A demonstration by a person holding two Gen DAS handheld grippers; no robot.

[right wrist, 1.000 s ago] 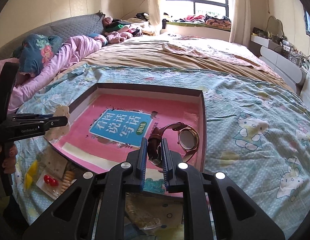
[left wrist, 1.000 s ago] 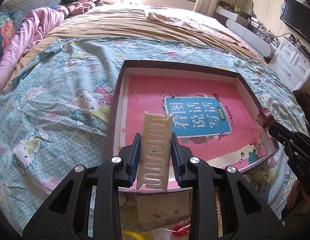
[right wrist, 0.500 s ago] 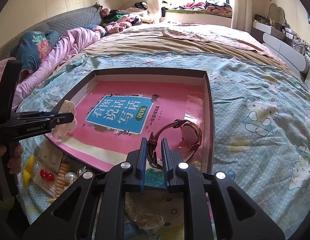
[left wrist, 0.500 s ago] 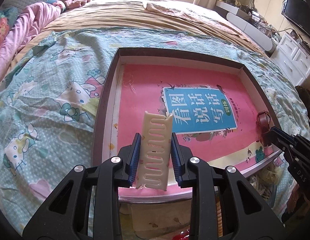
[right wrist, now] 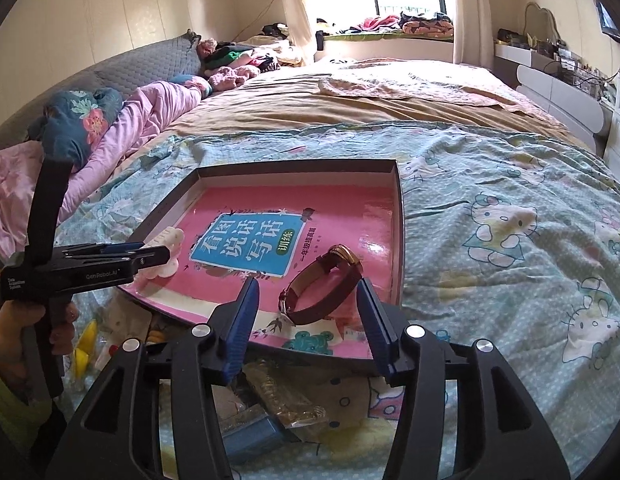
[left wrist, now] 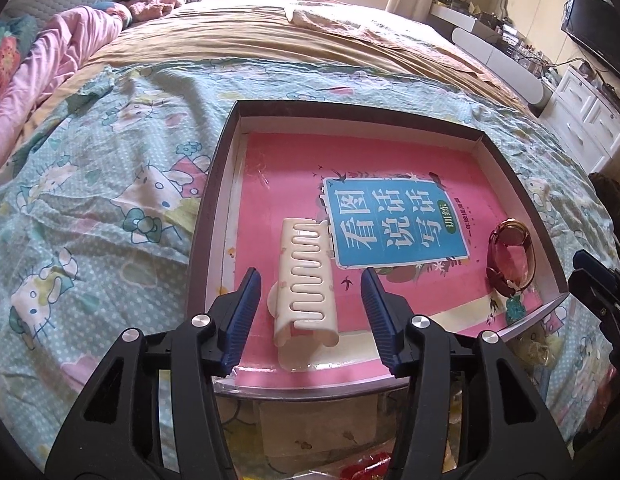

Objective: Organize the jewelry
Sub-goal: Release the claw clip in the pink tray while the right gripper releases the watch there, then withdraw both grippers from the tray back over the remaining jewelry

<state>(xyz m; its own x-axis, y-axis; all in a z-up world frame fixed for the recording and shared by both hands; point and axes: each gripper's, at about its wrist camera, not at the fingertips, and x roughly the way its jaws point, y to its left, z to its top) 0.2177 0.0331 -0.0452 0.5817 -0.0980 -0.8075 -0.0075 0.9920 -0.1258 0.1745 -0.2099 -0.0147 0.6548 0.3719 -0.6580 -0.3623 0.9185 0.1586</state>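
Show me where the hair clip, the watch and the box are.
hair clip (left wrist: 308, 280), left wrist view, middle of its toothed top.
watch (right wrist: 323, 298), right wrist view, on the brown strap.
box (left wrist: 214, 184), left wrist view, its left wall.

We see open pink floor at the far end of the box (left wrist: 214, 216). Nearer us, the cream hair clip (left wrist: 306, 284) and the watch (right wrist: 321, 292) sit in the way; low walls ring it.
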